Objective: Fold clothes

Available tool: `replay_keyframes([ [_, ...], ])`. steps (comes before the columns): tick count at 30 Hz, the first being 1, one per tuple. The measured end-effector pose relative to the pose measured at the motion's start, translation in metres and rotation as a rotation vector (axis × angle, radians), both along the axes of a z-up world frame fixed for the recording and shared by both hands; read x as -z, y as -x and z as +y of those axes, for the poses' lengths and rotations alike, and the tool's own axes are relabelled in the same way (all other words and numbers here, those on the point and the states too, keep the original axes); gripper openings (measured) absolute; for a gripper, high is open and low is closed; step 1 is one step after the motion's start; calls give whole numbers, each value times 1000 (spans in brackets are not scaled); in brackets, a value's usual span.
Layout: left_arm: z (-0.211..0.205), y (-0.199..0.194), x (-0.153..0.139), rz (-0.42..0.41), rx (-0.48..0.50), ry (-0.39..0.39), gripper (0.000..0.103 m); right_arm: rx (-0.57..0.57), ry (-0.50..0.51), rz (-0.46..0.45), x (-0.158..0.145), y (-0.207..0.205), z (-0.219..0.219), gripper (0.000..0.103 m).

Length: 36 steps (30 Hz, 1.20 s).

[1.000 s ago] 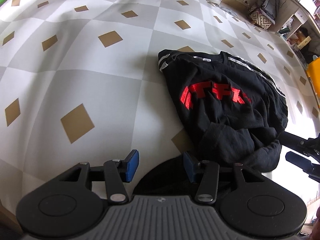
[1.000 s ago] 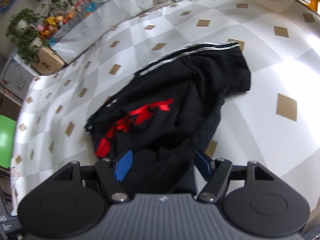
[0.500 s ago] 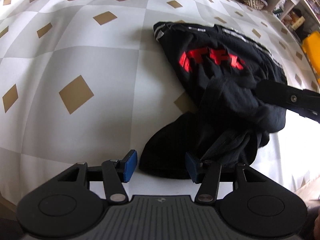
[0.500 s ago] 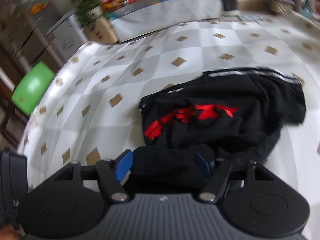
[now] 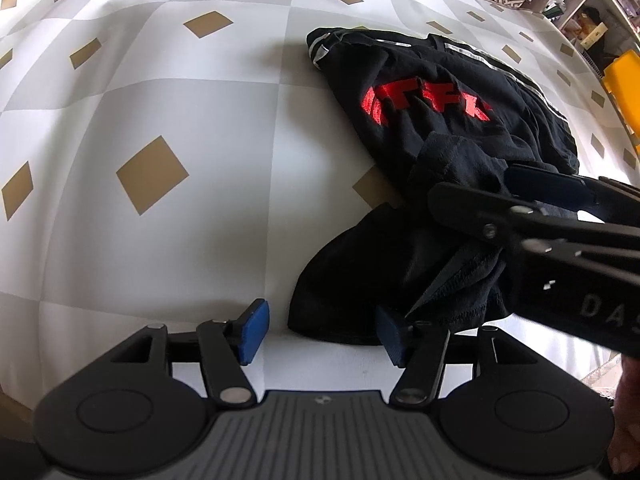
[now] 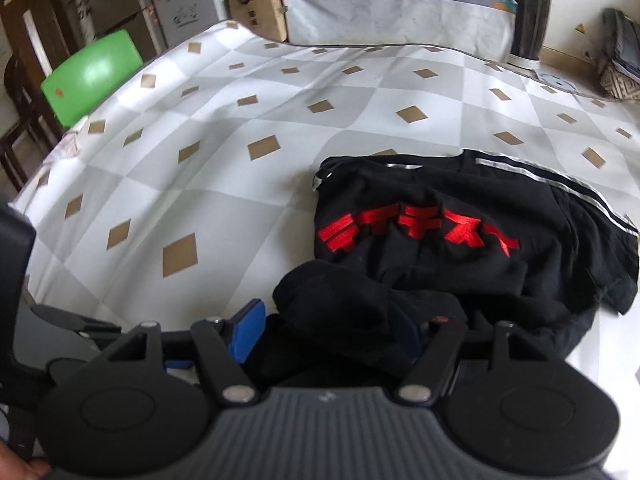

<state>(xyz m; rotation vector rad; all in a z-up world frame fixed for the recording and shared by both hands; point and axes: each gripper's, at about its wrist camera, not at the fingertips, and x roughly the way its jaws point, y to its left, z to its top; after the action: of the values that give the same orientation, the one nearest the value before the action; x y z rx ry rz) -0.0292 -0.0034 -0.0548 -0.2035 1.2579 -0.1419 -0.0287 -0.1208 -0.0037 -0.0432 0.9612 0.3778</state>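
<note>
counter [image 5: 168, 92] under a checked cloth, grey and white squares with tan diamonds. black t-shirt [image 5: 452, 128] with red lettering lies crumpled on the right half of it, striped shoulder edge at the far side, hem bunched toward the near edge. green chair [image 6: 94, 76] beyond the counter's far left corner. right claw [image 6: 326, 330] has a thick fold of the shirt's near part bunched between its blue pads, jaws held apart by the cloth. left claw [image 5: 322, 334] jaws opening; shirt hem lies against the right pad, left pad stands clear over bare cloth, nothing gripped.
</note>
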Motion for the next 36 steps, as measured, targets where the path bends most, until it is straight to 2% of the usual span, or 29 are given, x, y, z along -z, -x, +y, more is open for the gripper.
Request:
replay_keyframes([
  [4,6,1,0,12,-15,22,59,-45,12,2,3,-1,9,66],
  [10,5,1,0,9,-6,19,60,-77,124,-45,13,1,22,64],
  [13,4,1,0,7,-4,19,60,-64,161,-56,18,0,25,52],
  [14,4,0,0,8,-6,23,60,-56,169,-61,18,0,25,43],
  [15,5,0,0,8,-9,27,60,-38,175,-70,18,0,23,34],
  [18,5,0,-2,0,-8,34,60,17,143,-77,10,-1,13,18],
  [20,3,0,-5,-11,1,33,60,45,135,-96,3,1,7,14],
  [27,-5,1,-10,-41,28,42,60,203,72,-165,-29,17,-28,13],
  [31,-11,0,-11,-49,41,50,60,341,40,-193,-44,31,-59,13],
  [36,-20,2,-11,-50,65,42,60,538,58,-223,-56,51,-100,13],
])
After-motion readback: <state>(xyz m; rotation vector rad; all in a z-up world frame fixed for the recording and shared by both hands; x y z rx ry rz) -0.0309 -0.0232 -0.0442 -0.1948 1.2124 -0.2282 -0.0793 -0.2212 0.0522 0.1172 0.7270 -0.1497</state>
